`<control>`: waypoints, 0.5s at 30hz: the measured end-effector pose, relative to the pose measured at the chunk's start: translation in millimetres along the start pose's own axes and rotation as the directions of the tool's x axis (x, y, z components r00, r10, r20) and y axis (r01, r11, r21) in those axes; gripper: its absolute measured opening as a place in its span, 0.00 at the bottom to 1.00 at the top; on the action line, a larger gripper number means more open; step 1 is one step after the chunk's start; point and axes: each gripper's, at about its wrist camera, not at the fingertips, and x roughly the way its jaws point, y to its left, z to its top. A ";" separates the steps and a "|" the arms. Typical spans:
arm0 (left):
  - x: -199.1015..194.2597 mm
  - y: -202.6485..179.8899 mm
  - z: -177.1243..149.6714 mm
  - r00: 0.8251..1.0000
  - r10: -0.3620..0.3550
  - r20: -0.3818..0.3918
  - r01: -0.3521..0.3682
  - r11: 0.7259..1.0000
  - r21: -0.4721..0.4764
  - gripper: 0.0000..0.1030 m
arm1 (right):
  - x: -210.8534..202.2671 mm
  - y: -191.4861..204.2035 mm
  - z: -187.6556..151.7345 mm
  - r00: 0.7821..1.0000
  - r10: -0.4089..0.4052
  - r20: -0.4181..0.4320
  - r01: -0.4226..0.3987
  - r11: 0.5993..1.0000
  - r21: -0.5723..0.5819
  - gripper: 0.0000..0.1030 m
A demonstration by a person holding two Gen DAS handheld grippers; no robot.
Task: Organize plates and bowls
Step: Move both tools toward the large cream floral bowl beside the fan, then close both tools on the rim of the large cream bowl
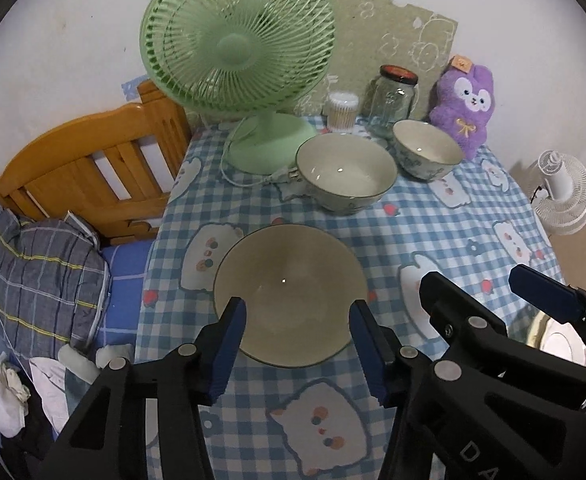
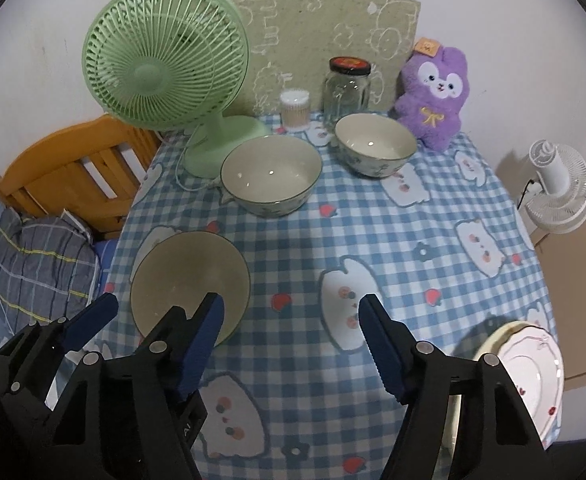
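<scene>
A blue-and-white checked cloth [image 2: 373, 240] printed with white cats and red strawberries covers the counter. On it, a mint-green fan [image 2: 165, 56], a purple plush [image 2: 437, 96] and cream bowls [image 2: 271, 174]; beside the cloth, an orange-brown bedframe [image 1: 81, 172].

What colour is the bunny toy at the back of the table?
The bunny toy is purple with a white face. It shows best in the right wrist view.

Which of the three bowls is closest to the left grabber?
The plain greenish bowl at the front of the table, right ahead of the left gripper. The other two bowls sit farther back, near the fan.
</scene>
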 end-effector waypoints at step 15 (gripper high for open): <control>51.9 31.9 -1.2 0.996 0.054 -0.068 -0.056 0.998 -0.020 0.43 | 58.7 23.5 1.7 0.998 0.003 -0.068 -0.002 1.000 0.017 0.55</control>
